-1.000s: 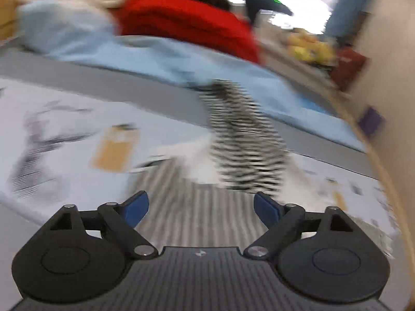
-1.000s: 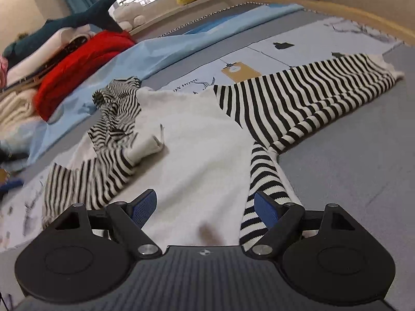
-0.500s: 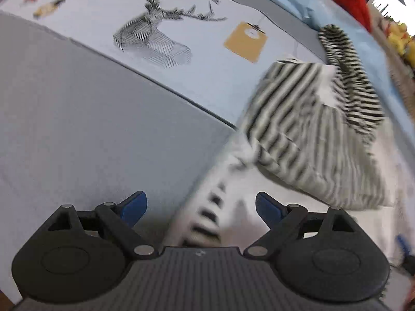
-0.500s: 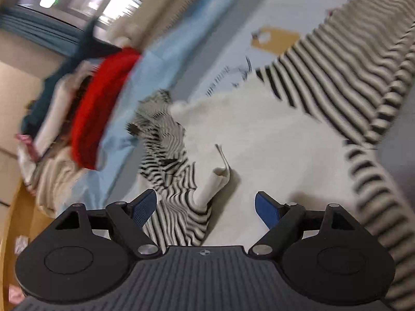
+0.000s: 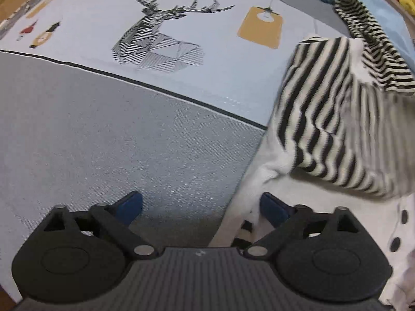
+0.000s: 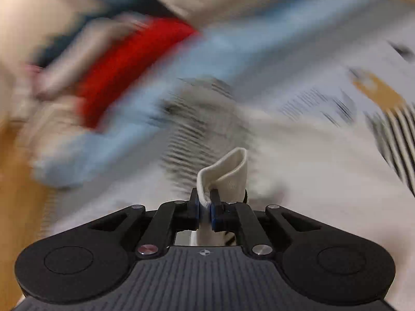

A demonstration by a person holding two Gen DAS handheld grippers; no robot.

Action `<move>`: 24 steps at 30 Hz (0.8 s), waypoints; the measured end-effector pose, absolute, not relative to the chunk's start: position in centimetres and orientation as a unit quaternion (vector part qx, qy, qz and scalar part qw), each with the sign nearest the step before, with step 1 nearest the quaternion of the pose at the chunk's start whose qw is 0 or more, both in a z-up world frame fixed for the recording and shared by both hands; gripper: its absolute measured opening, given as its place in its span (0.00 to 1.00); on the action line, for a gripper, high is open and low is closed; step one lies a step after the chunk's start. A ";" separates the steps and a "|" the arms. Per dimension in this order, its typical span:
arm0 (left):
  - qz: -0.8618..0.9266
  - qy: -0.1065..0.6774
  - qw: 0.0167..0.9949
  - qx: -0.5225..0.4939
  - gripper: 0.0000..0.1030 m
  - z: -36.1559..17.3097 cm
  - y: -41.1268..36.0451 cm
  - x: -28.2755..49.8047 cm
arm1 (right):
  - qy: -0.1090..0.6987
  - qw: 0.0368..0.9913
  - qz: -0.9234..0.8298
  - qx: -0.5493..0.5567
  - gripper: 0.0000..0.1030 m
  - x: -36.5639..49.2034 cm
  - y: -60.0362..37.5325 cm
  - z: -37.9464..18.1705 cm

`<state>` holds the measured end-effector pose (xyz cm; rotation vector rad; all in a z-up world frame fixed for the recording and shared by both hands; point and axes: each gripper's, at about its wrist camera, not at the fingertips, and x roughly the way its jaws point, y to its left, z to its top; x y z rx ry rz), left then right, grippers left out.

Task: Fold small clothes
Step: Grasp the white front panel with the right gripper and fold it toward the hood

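Right claw [image 6: 205,208] clenched on white cuff [image 6: 225,171]; left claw [image 5: 201,208] released, garment hem [image 5: 249,207] at its right finger, striped sleeve [image 5: 324,108] ahead-right.

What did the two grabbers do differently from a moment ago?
The right hand-held gripper closed on the white cuff of the striped top; a second ago it was open. The left hand-held gripper swung down to the top's edge and stayed open, holding nothing.
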<state>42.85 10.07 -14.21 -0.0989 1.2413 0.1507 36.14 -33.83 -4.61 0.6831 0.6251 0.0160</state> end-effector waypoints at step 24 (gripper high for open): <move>0.082 0.568 0.818 -0.040 0.99 -13.3 9.2 42.4 | 0.409 0.886 -0.191 0.103 0.54 31.1 -40.2 -13.8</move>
